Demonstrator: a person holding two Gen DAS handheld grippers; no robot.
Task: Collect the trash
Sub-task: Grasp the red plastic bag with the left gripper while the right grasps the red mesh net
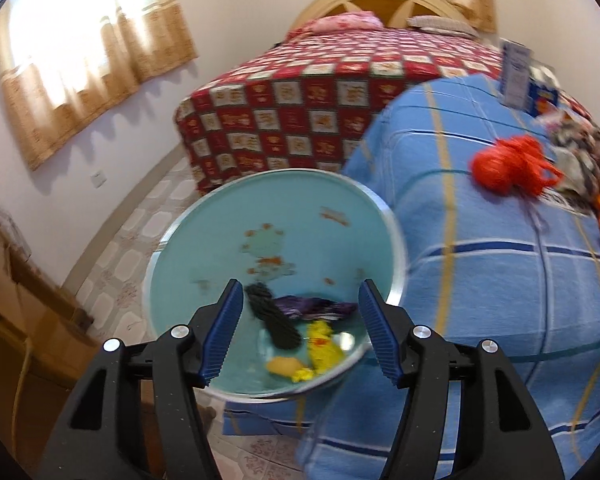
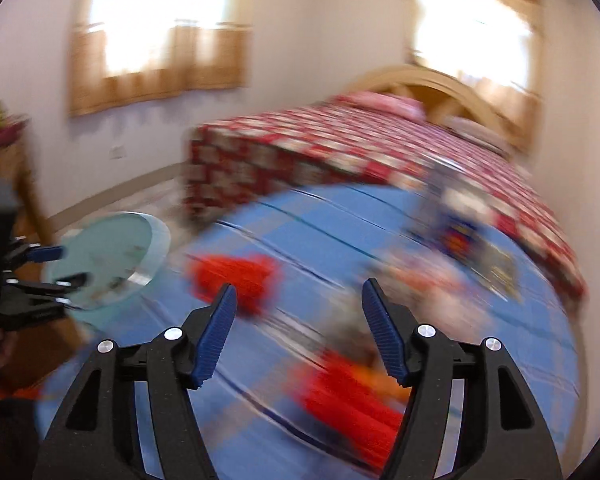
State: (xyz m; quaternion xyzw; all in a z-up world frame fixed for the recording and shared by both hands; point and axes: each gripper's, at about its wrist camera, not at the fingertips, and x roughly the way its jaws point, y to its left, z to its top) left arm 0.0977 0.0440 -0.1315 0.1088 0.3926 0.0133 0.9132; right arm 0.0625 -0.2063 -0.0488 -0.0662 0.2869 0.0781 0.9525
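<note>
My left gripper (image 1: 300, 324) has its jaws spread wide around the near rim of a light blue bowl (image 1: 204, 240) and bears on it; the bowl holds yellow (image 1: 324, 350), dark green and purple scraps. A red plastic bag (image 1: 508, 168) and crumpled wrappers (image 1: 580, 160) lie on the blue blanket (image 1: 480, 288). My right gripper (image 2: 300, 324) is open and empty above the blanket, over blurred red bags (image 2: 236, 276) (image 2: 348, 400). The bowl (image 2: 104, 256) and the left gripper (image 2: 40, 268) show at the left of the right wrist view.
A bed with a red checkered cover (image 1: 320, 92) stands behind. Blue and white cartons (image 1: 528, 80) stand at the blanket's far edge. A wooden cabinet (image 1: 16, 312) is at the left on the tiled floor (image 1: 140, 232). The right wrist view is motion-blurred.
</note>
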